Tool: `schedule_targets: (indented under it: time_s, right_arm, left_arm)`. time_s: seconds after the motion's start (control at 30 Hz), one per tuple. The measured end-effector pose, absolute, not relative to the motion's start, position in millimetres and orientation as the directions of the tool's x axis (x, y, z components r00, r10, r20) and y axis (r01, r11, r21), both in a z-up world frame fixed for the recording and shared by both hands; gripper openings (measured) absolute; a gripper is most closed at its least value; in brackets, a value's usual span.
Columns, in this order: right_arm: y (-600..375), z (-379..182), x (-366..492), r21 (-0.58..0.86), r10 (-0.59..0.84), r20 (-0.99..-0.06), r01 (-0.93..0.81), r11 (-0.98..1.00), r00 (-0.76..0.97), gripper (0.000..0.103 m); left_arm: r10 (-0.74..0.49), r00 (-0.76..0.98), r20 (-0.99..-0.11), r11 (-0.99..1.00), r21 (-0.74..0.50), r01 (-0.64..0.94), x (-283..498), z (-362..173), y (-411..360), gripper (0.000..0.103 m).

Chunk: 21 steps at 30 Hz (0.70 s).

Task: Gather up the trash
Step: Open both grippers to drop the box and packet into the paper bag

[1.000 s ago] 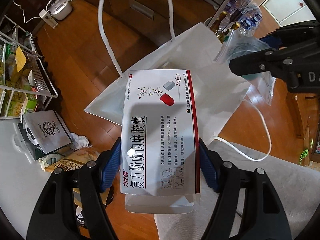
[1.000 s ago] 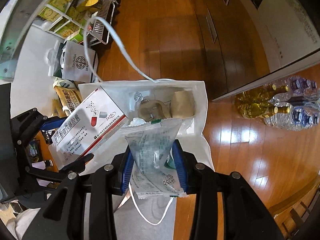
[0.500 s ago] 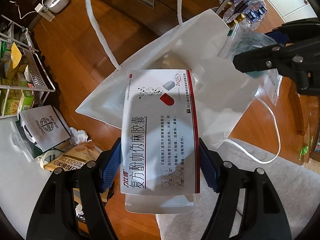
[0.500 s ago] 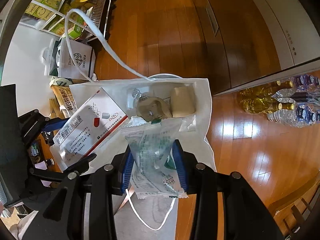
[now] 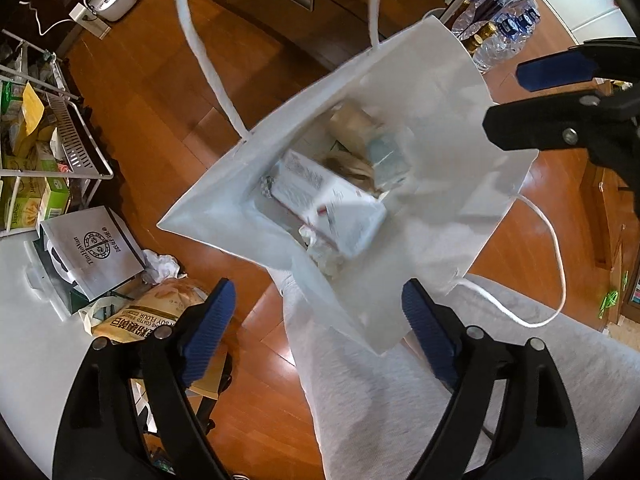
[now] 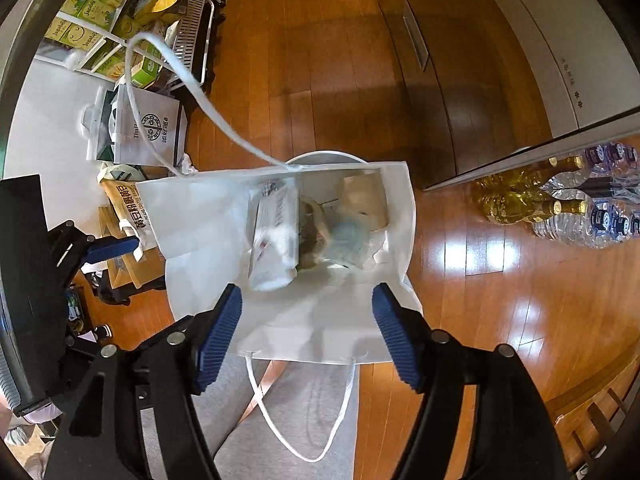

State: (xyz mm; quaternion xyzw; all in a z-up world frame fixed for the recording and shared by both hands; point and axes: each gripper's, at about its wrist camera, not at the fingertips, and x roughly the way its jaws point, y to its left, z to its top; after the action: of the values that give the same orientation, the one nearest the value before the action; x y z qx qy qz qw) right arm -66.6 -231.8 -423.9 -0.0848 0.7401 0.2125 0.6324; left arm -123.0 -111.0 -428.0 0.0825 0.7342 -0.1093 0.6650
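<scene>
Both grippers hang over the mouth of the white paper bag [image 5: 432,92], which stands on the wooden floor [image 6: 320,60] against a pale grey rug [image 5: 400,400], and the drop-off step looks just completed. The left gripper [image 5: 316,320] has its fingers apart with nothing between them; its jaws have just been opening, and the white medicine box [image 5: 328,204] lies blurred inside the bag, toward the bag's left wall in the right wrist view. The right gripper [image 6: 308,332] likewise has its fingers spread and empty, its jaws having just been opening too, and the clear plastic pouch [image 6: 348,240] sits in the bag beside a brown cardboard piece [image 6: 364,200] near the bag's far right corner. Judged from this, the step in hand is the release of trash into the bag, and the next move calls for lifting both grippers clear of the bag's rim and rope handles [image 6: 180,76] without snagging them, then looking for more litter, perhaps the crumpled white tissue [image 5: 162,264] on the floor beside a grey printed bag [image 5: 92,252]. Hard to make out: the things in the bag are smeared by motion, so what lies under the box and pouch cannot be told, and whether the box has settled or is still falling is unclear. The shelf rack [image 5: 60,120] and the bottles [image 6: 560,200] are cut by the picture edges.
</scene>
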Motion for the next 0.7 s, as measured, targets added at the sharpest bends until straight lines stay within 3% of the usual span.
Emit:
schedule_targets:
  time_s: [0.1,0.2,0.3,0.7]
  right_arm:
    - [-234.5,-424.6,-68.0,0.188,0.122,-0.975,-0.396,0.899,-0.185,0.080]
    - [-238.8,-423.8,-71.3,0.195,0.128,-0.974,-0.394,0.898,-0.188,0.099]
    - [-243.6,-423.2,-74.8,0.208,0.137,-0.969,-0.380,0.902,-0.205,0.099]
    - [-254.8,-412.7,-88.3,0.196,0.126,-0.969,-0.349,0.916,-0.213,0.099]
  left_arm:
    - [-0.027,-0.109,-0.994,0.963,-0.056,0.265,-123.2,-428.5,-110.7,0.089]
    - [-0.034,-0.120,-0.992,0.962,-0.065,0.264,-123.7,-430.2,-110.5,0.090]
    - [-0.088,-0.166,-0.982,0.963,-0.127,0.239,-125.4,-433.9,-110.3,0.101]
    - [-0.043,-0.169,-0.985,0.963,-0.086,0.255,-135.3,-424.8,-116.1,0.101]
